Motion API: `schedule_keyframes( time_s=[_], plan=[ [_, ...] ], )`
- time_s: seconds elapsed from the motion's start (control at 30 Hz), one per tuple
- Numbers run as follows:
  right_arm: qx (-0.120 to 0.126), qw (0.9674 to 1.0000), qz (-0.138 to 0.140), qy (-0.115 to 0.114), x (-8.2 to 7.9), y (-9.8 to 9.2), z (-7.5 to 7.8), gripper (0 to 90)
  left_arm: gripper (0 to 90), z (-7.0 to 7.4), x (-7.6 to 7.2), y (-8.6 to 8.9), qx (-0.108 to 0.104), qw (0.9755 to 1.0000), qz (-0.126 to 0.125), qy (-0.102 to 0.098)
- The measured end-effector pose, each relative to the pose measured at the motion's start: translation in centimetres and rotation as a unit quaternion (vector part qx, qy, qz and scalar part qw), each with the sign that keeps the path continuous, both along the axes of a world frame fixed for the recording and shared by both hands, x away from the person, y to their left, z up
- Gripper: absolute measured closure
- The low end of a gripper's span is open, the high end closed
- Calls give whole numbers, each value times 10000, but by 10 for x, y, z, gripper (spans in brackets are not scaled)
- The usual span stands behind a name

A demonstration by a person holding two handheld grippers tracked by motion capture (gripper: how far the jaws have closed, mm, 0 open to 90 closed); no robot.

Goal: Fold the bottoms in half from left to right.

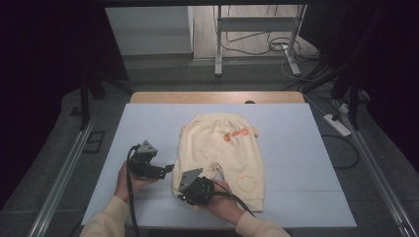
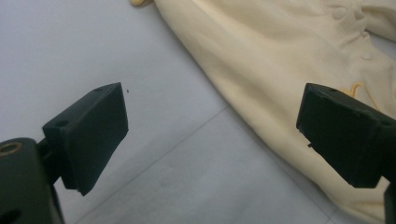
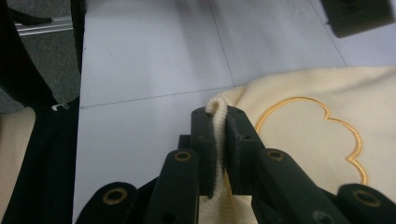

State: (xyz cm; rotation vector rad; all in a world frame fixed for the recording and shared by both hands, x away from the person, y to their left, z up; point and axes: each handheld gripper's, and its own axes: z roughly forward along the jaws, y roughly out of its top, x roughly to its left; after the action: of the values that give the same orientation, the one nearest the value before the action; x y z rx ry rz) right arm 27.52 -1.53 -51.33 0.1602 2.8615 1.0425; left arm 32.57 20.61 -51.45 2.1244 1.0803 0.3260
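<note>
In the right gripper view the right gripper (image 3: 218,122) has its two black jaws clamped on a fold of ribbed cream hem (image 3: 217,108), the cloth bunched up between the pads and poking out above them. That hem belongs to a cream-yellow child's garment (image 1: 221,155), which the high view shows lying flat near the middle of the pale blue mat (image 1: 296,143), with the hem end toward the person. The close view adds a detail the high view barely resolves: an orange embroidered outline (image 3: 322,126) stitched on the cloth just beside the pinched hem. From above it reads as a small heart-like shape near the garment's lower right.

The left gripper (image 2: 212,123) stands with its jaws wide apart and nothing between them. In its own view they frame bare mat on one side and the garment's long edge on the other, with one pad hanging over the cloth; whether it touches I cannot tell. The high view places this gripper just left of the garment's lower left corner, held in the person's left hand (image 1: 129,181).

Only the high view gives the surroundings: orange printed marks (image 1: 236,134) near the garment's far end, the wooden table edge (image 1: 217,97) beyond the mat, and a white power strip (image 1: 337,125) on the floor at right
</note>
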Motion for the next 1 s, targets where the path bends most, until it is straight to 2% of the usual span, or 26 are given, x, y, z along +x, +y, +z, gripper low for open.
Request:
schedule_keyframes(
  time_s=[0.6,1.0],
  plan=[
    [-8,10000,10,38,0,0,0,822,109,6,34,-15,-148,9998,-122,18],
    [-13,10000,10,17,0,0,0,822,116,6,65,-24,-226,9996,-144,116]
  ],
)
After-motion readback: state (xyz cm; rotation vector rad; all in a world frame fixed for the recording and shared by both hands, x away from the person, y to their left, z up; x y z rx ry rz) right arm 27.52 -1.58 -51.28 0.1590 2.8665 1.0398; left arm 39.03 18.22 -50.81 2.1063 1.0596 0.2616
